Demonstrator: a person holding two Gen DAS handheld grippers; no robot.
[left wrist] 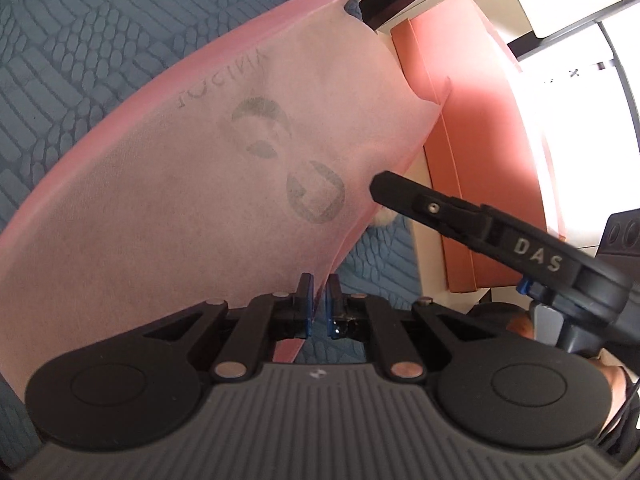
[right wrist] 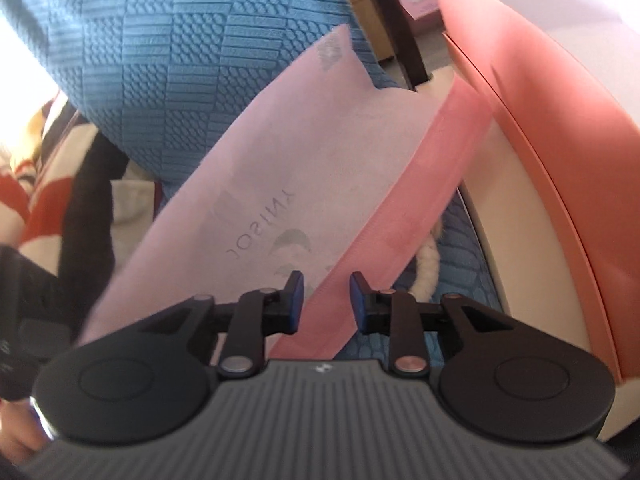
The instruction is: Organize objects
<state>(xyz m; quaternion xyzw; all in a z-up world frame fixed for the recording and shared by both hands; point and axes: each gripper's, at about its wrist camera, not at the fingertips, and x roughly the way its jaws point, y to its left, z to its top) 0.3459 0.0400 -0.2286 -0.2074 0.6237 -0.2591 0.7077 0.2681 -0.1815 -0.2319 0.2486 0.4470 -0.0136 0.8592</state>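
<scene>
Looking at the big stuff first: a blue quilted fabric surface (left wrist: 80,60) with a scaly embossed pattern, probably a bed cover or cushion, fills the background, and a salmon-pink cardboard box (left wrist: 460,152) sits off to the right of it.

On top of the blue fabric is the thing being organized, a pale pink non-woven fabric dust bag (left wrist: 192,184) with a grey printed logo. Its long axis runs diagonally, from the near lower left up toward the far right where the box is. It's partly lifted, not lying flat.

The left tongs (left wrist: 319,304) are pressed together, pinching the bag's near edge, so the left hand is the one that has it. The right tongs (right wrist: 327,300) are spread a bit, with the bag's darker pink folded edge running up between the pads; I can't see them pressing on it. In the left view they come in from the right, with their tip just beside the bag's right edge. My guess is the right side goes for a second grip on that edge next.

Writing: the right tongs' body reads "DAS". The bag's print is mirrored, since it shows through the fabric; it looks like "YNISOL" or similar, but I can't read it for sure. A cream twisted rope cord (right wrist: 426,268) peeks out beside the bag.
</scene>
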